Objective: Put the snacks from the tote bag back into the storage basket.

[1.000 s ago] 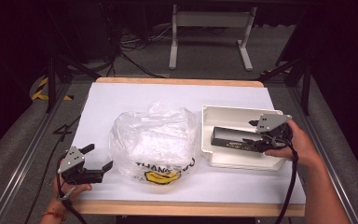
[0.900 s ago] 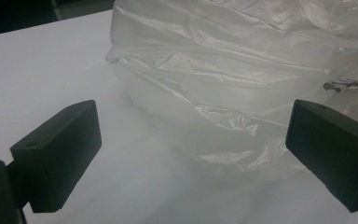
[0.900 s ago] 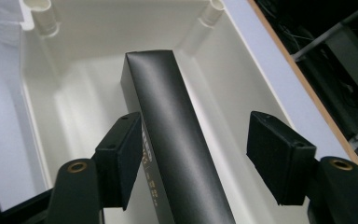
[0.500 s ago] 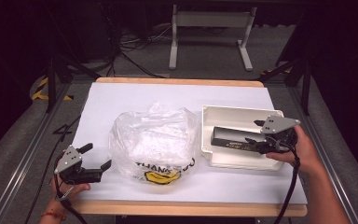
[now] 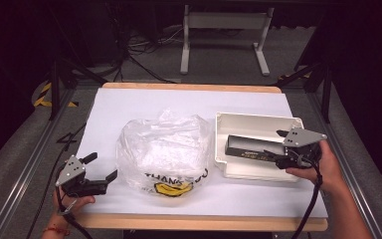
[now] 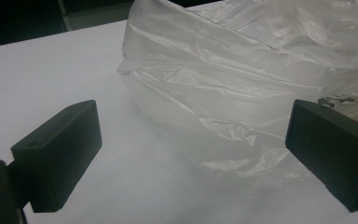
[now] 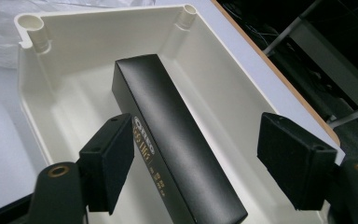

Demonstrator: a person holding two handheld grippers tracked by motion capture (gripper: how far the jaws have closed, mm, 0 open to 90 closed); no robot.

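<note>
You are parting right gripper (image 5: 278, 148) jaws around black box (image 7: 172, 140) lying in white tray (image 7: 70, 93), pads off it; left gripper (image 5: 99, 169) gaping empty beside plastic bag (image 5: 164, 149).

The crumpled plastic bag (image 5: 164, 152) blocks the worktop (image 5: 144, 102) centre. The white tray (image 5: 256, 122) walls hem the black box (image 5: 253, 148) at right. Far strip and near-left corner lie open.

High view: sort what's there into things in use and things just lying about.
In use:
black box, lying in the white tray
right gripper, jaws just opening, box between them
left gripper, open beside the plastic bag

Lying about:
metal stand on the floor
cables
</note>
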